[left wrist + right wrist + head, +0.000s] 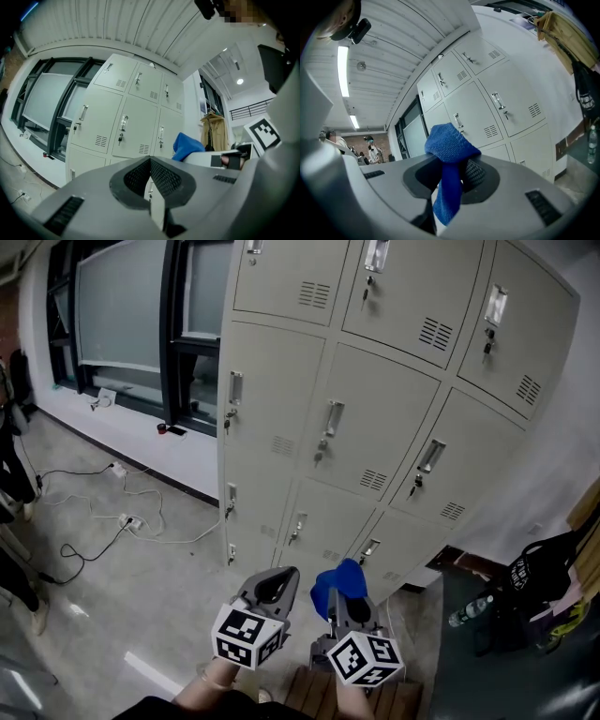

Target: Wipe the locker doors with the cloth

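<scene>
Blue cloth [450,145] in right tool [457,172]

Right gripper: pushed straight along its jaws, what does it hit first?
Likely the middle-row locker door behind the blue cloth clamped in the right gripper, cloth touching first. Nothing else shows between, but depth is unclear.

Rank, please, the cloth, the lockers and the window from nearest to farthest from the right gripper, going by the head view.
1. The cloth, pinched by the right gripper itself.
2. The lockers, straight ahead of it.
3. The window, far left, beyond the lockers.
</scene>
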Demonstrator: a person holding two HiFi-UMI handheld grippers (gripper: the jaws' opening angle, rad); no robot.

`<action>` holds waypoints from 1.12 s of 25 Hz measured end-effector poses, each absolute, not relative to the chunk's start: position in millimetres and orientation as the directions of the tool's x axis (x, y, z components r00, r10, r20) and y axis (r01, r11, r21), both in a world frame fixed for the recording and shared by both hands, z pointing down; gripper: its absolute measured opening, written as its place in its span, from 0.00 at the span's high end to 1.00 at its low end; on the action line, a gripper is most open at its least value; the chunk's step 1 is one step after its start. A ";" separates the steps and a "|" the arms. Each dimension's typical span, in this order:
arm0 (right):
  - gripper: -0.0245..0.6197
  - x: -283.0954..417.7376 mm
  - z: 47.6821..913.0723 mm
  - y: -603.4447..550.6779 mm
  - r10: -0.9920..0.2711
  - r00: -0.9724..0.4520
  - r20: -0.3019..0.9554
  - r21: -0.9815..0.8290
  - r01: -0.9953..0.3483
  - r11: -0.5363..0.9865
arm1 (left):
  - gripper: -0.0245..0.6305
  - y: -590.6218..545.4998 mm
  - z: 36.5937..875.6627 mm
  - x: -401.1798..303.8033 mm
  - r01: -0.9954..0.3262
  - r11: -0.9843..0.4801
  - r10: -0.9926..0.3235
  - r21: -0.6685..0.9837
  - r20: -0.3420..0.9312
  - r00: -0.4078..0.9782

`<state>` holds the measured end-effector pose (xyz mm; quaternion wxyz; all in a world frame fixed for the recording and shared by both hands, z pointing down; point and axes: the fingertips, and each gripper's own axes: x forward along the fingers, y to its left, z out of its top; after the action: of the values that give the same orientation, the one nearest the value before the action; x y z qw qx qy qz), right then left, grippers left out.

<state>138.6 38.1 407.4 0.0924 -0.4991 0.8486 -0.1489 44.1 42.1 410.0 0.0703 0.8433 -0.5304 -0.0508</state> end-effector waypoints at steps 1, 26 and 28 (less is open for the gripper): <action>0.83 139.2 403.8 33.2 -0.874 -0.485 -0.013 -0.336 -0.821 0.461 | 0.95 36.3 406.9 45.7 -0.886 -0.432 -0.900 0.168 -0.018 0.436; 0.83 86.3 204.5 -261.6 -0.811 -0.537 -0.233 -0.262 -0.768 0.584 | 0.95 -240.5 315.8 8.8 -0.802 -0.597 -0.796 0.021 -0.144 0.588; 0.83 69.1 175.5 -271.4 -0.763 -0.598 -0.247 -0.268 -0.714 0.646 | 0.95 -252.0 310.0 5.6 -0.797 -0.605 -0.785 -0.008 -0.161 0.598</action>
<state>69.1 -271.4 175.5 0.1714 -0.4145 0.8910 -0.0705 5.6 -252.0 310.0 -0.0394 0.8929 -0.4429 -0.0704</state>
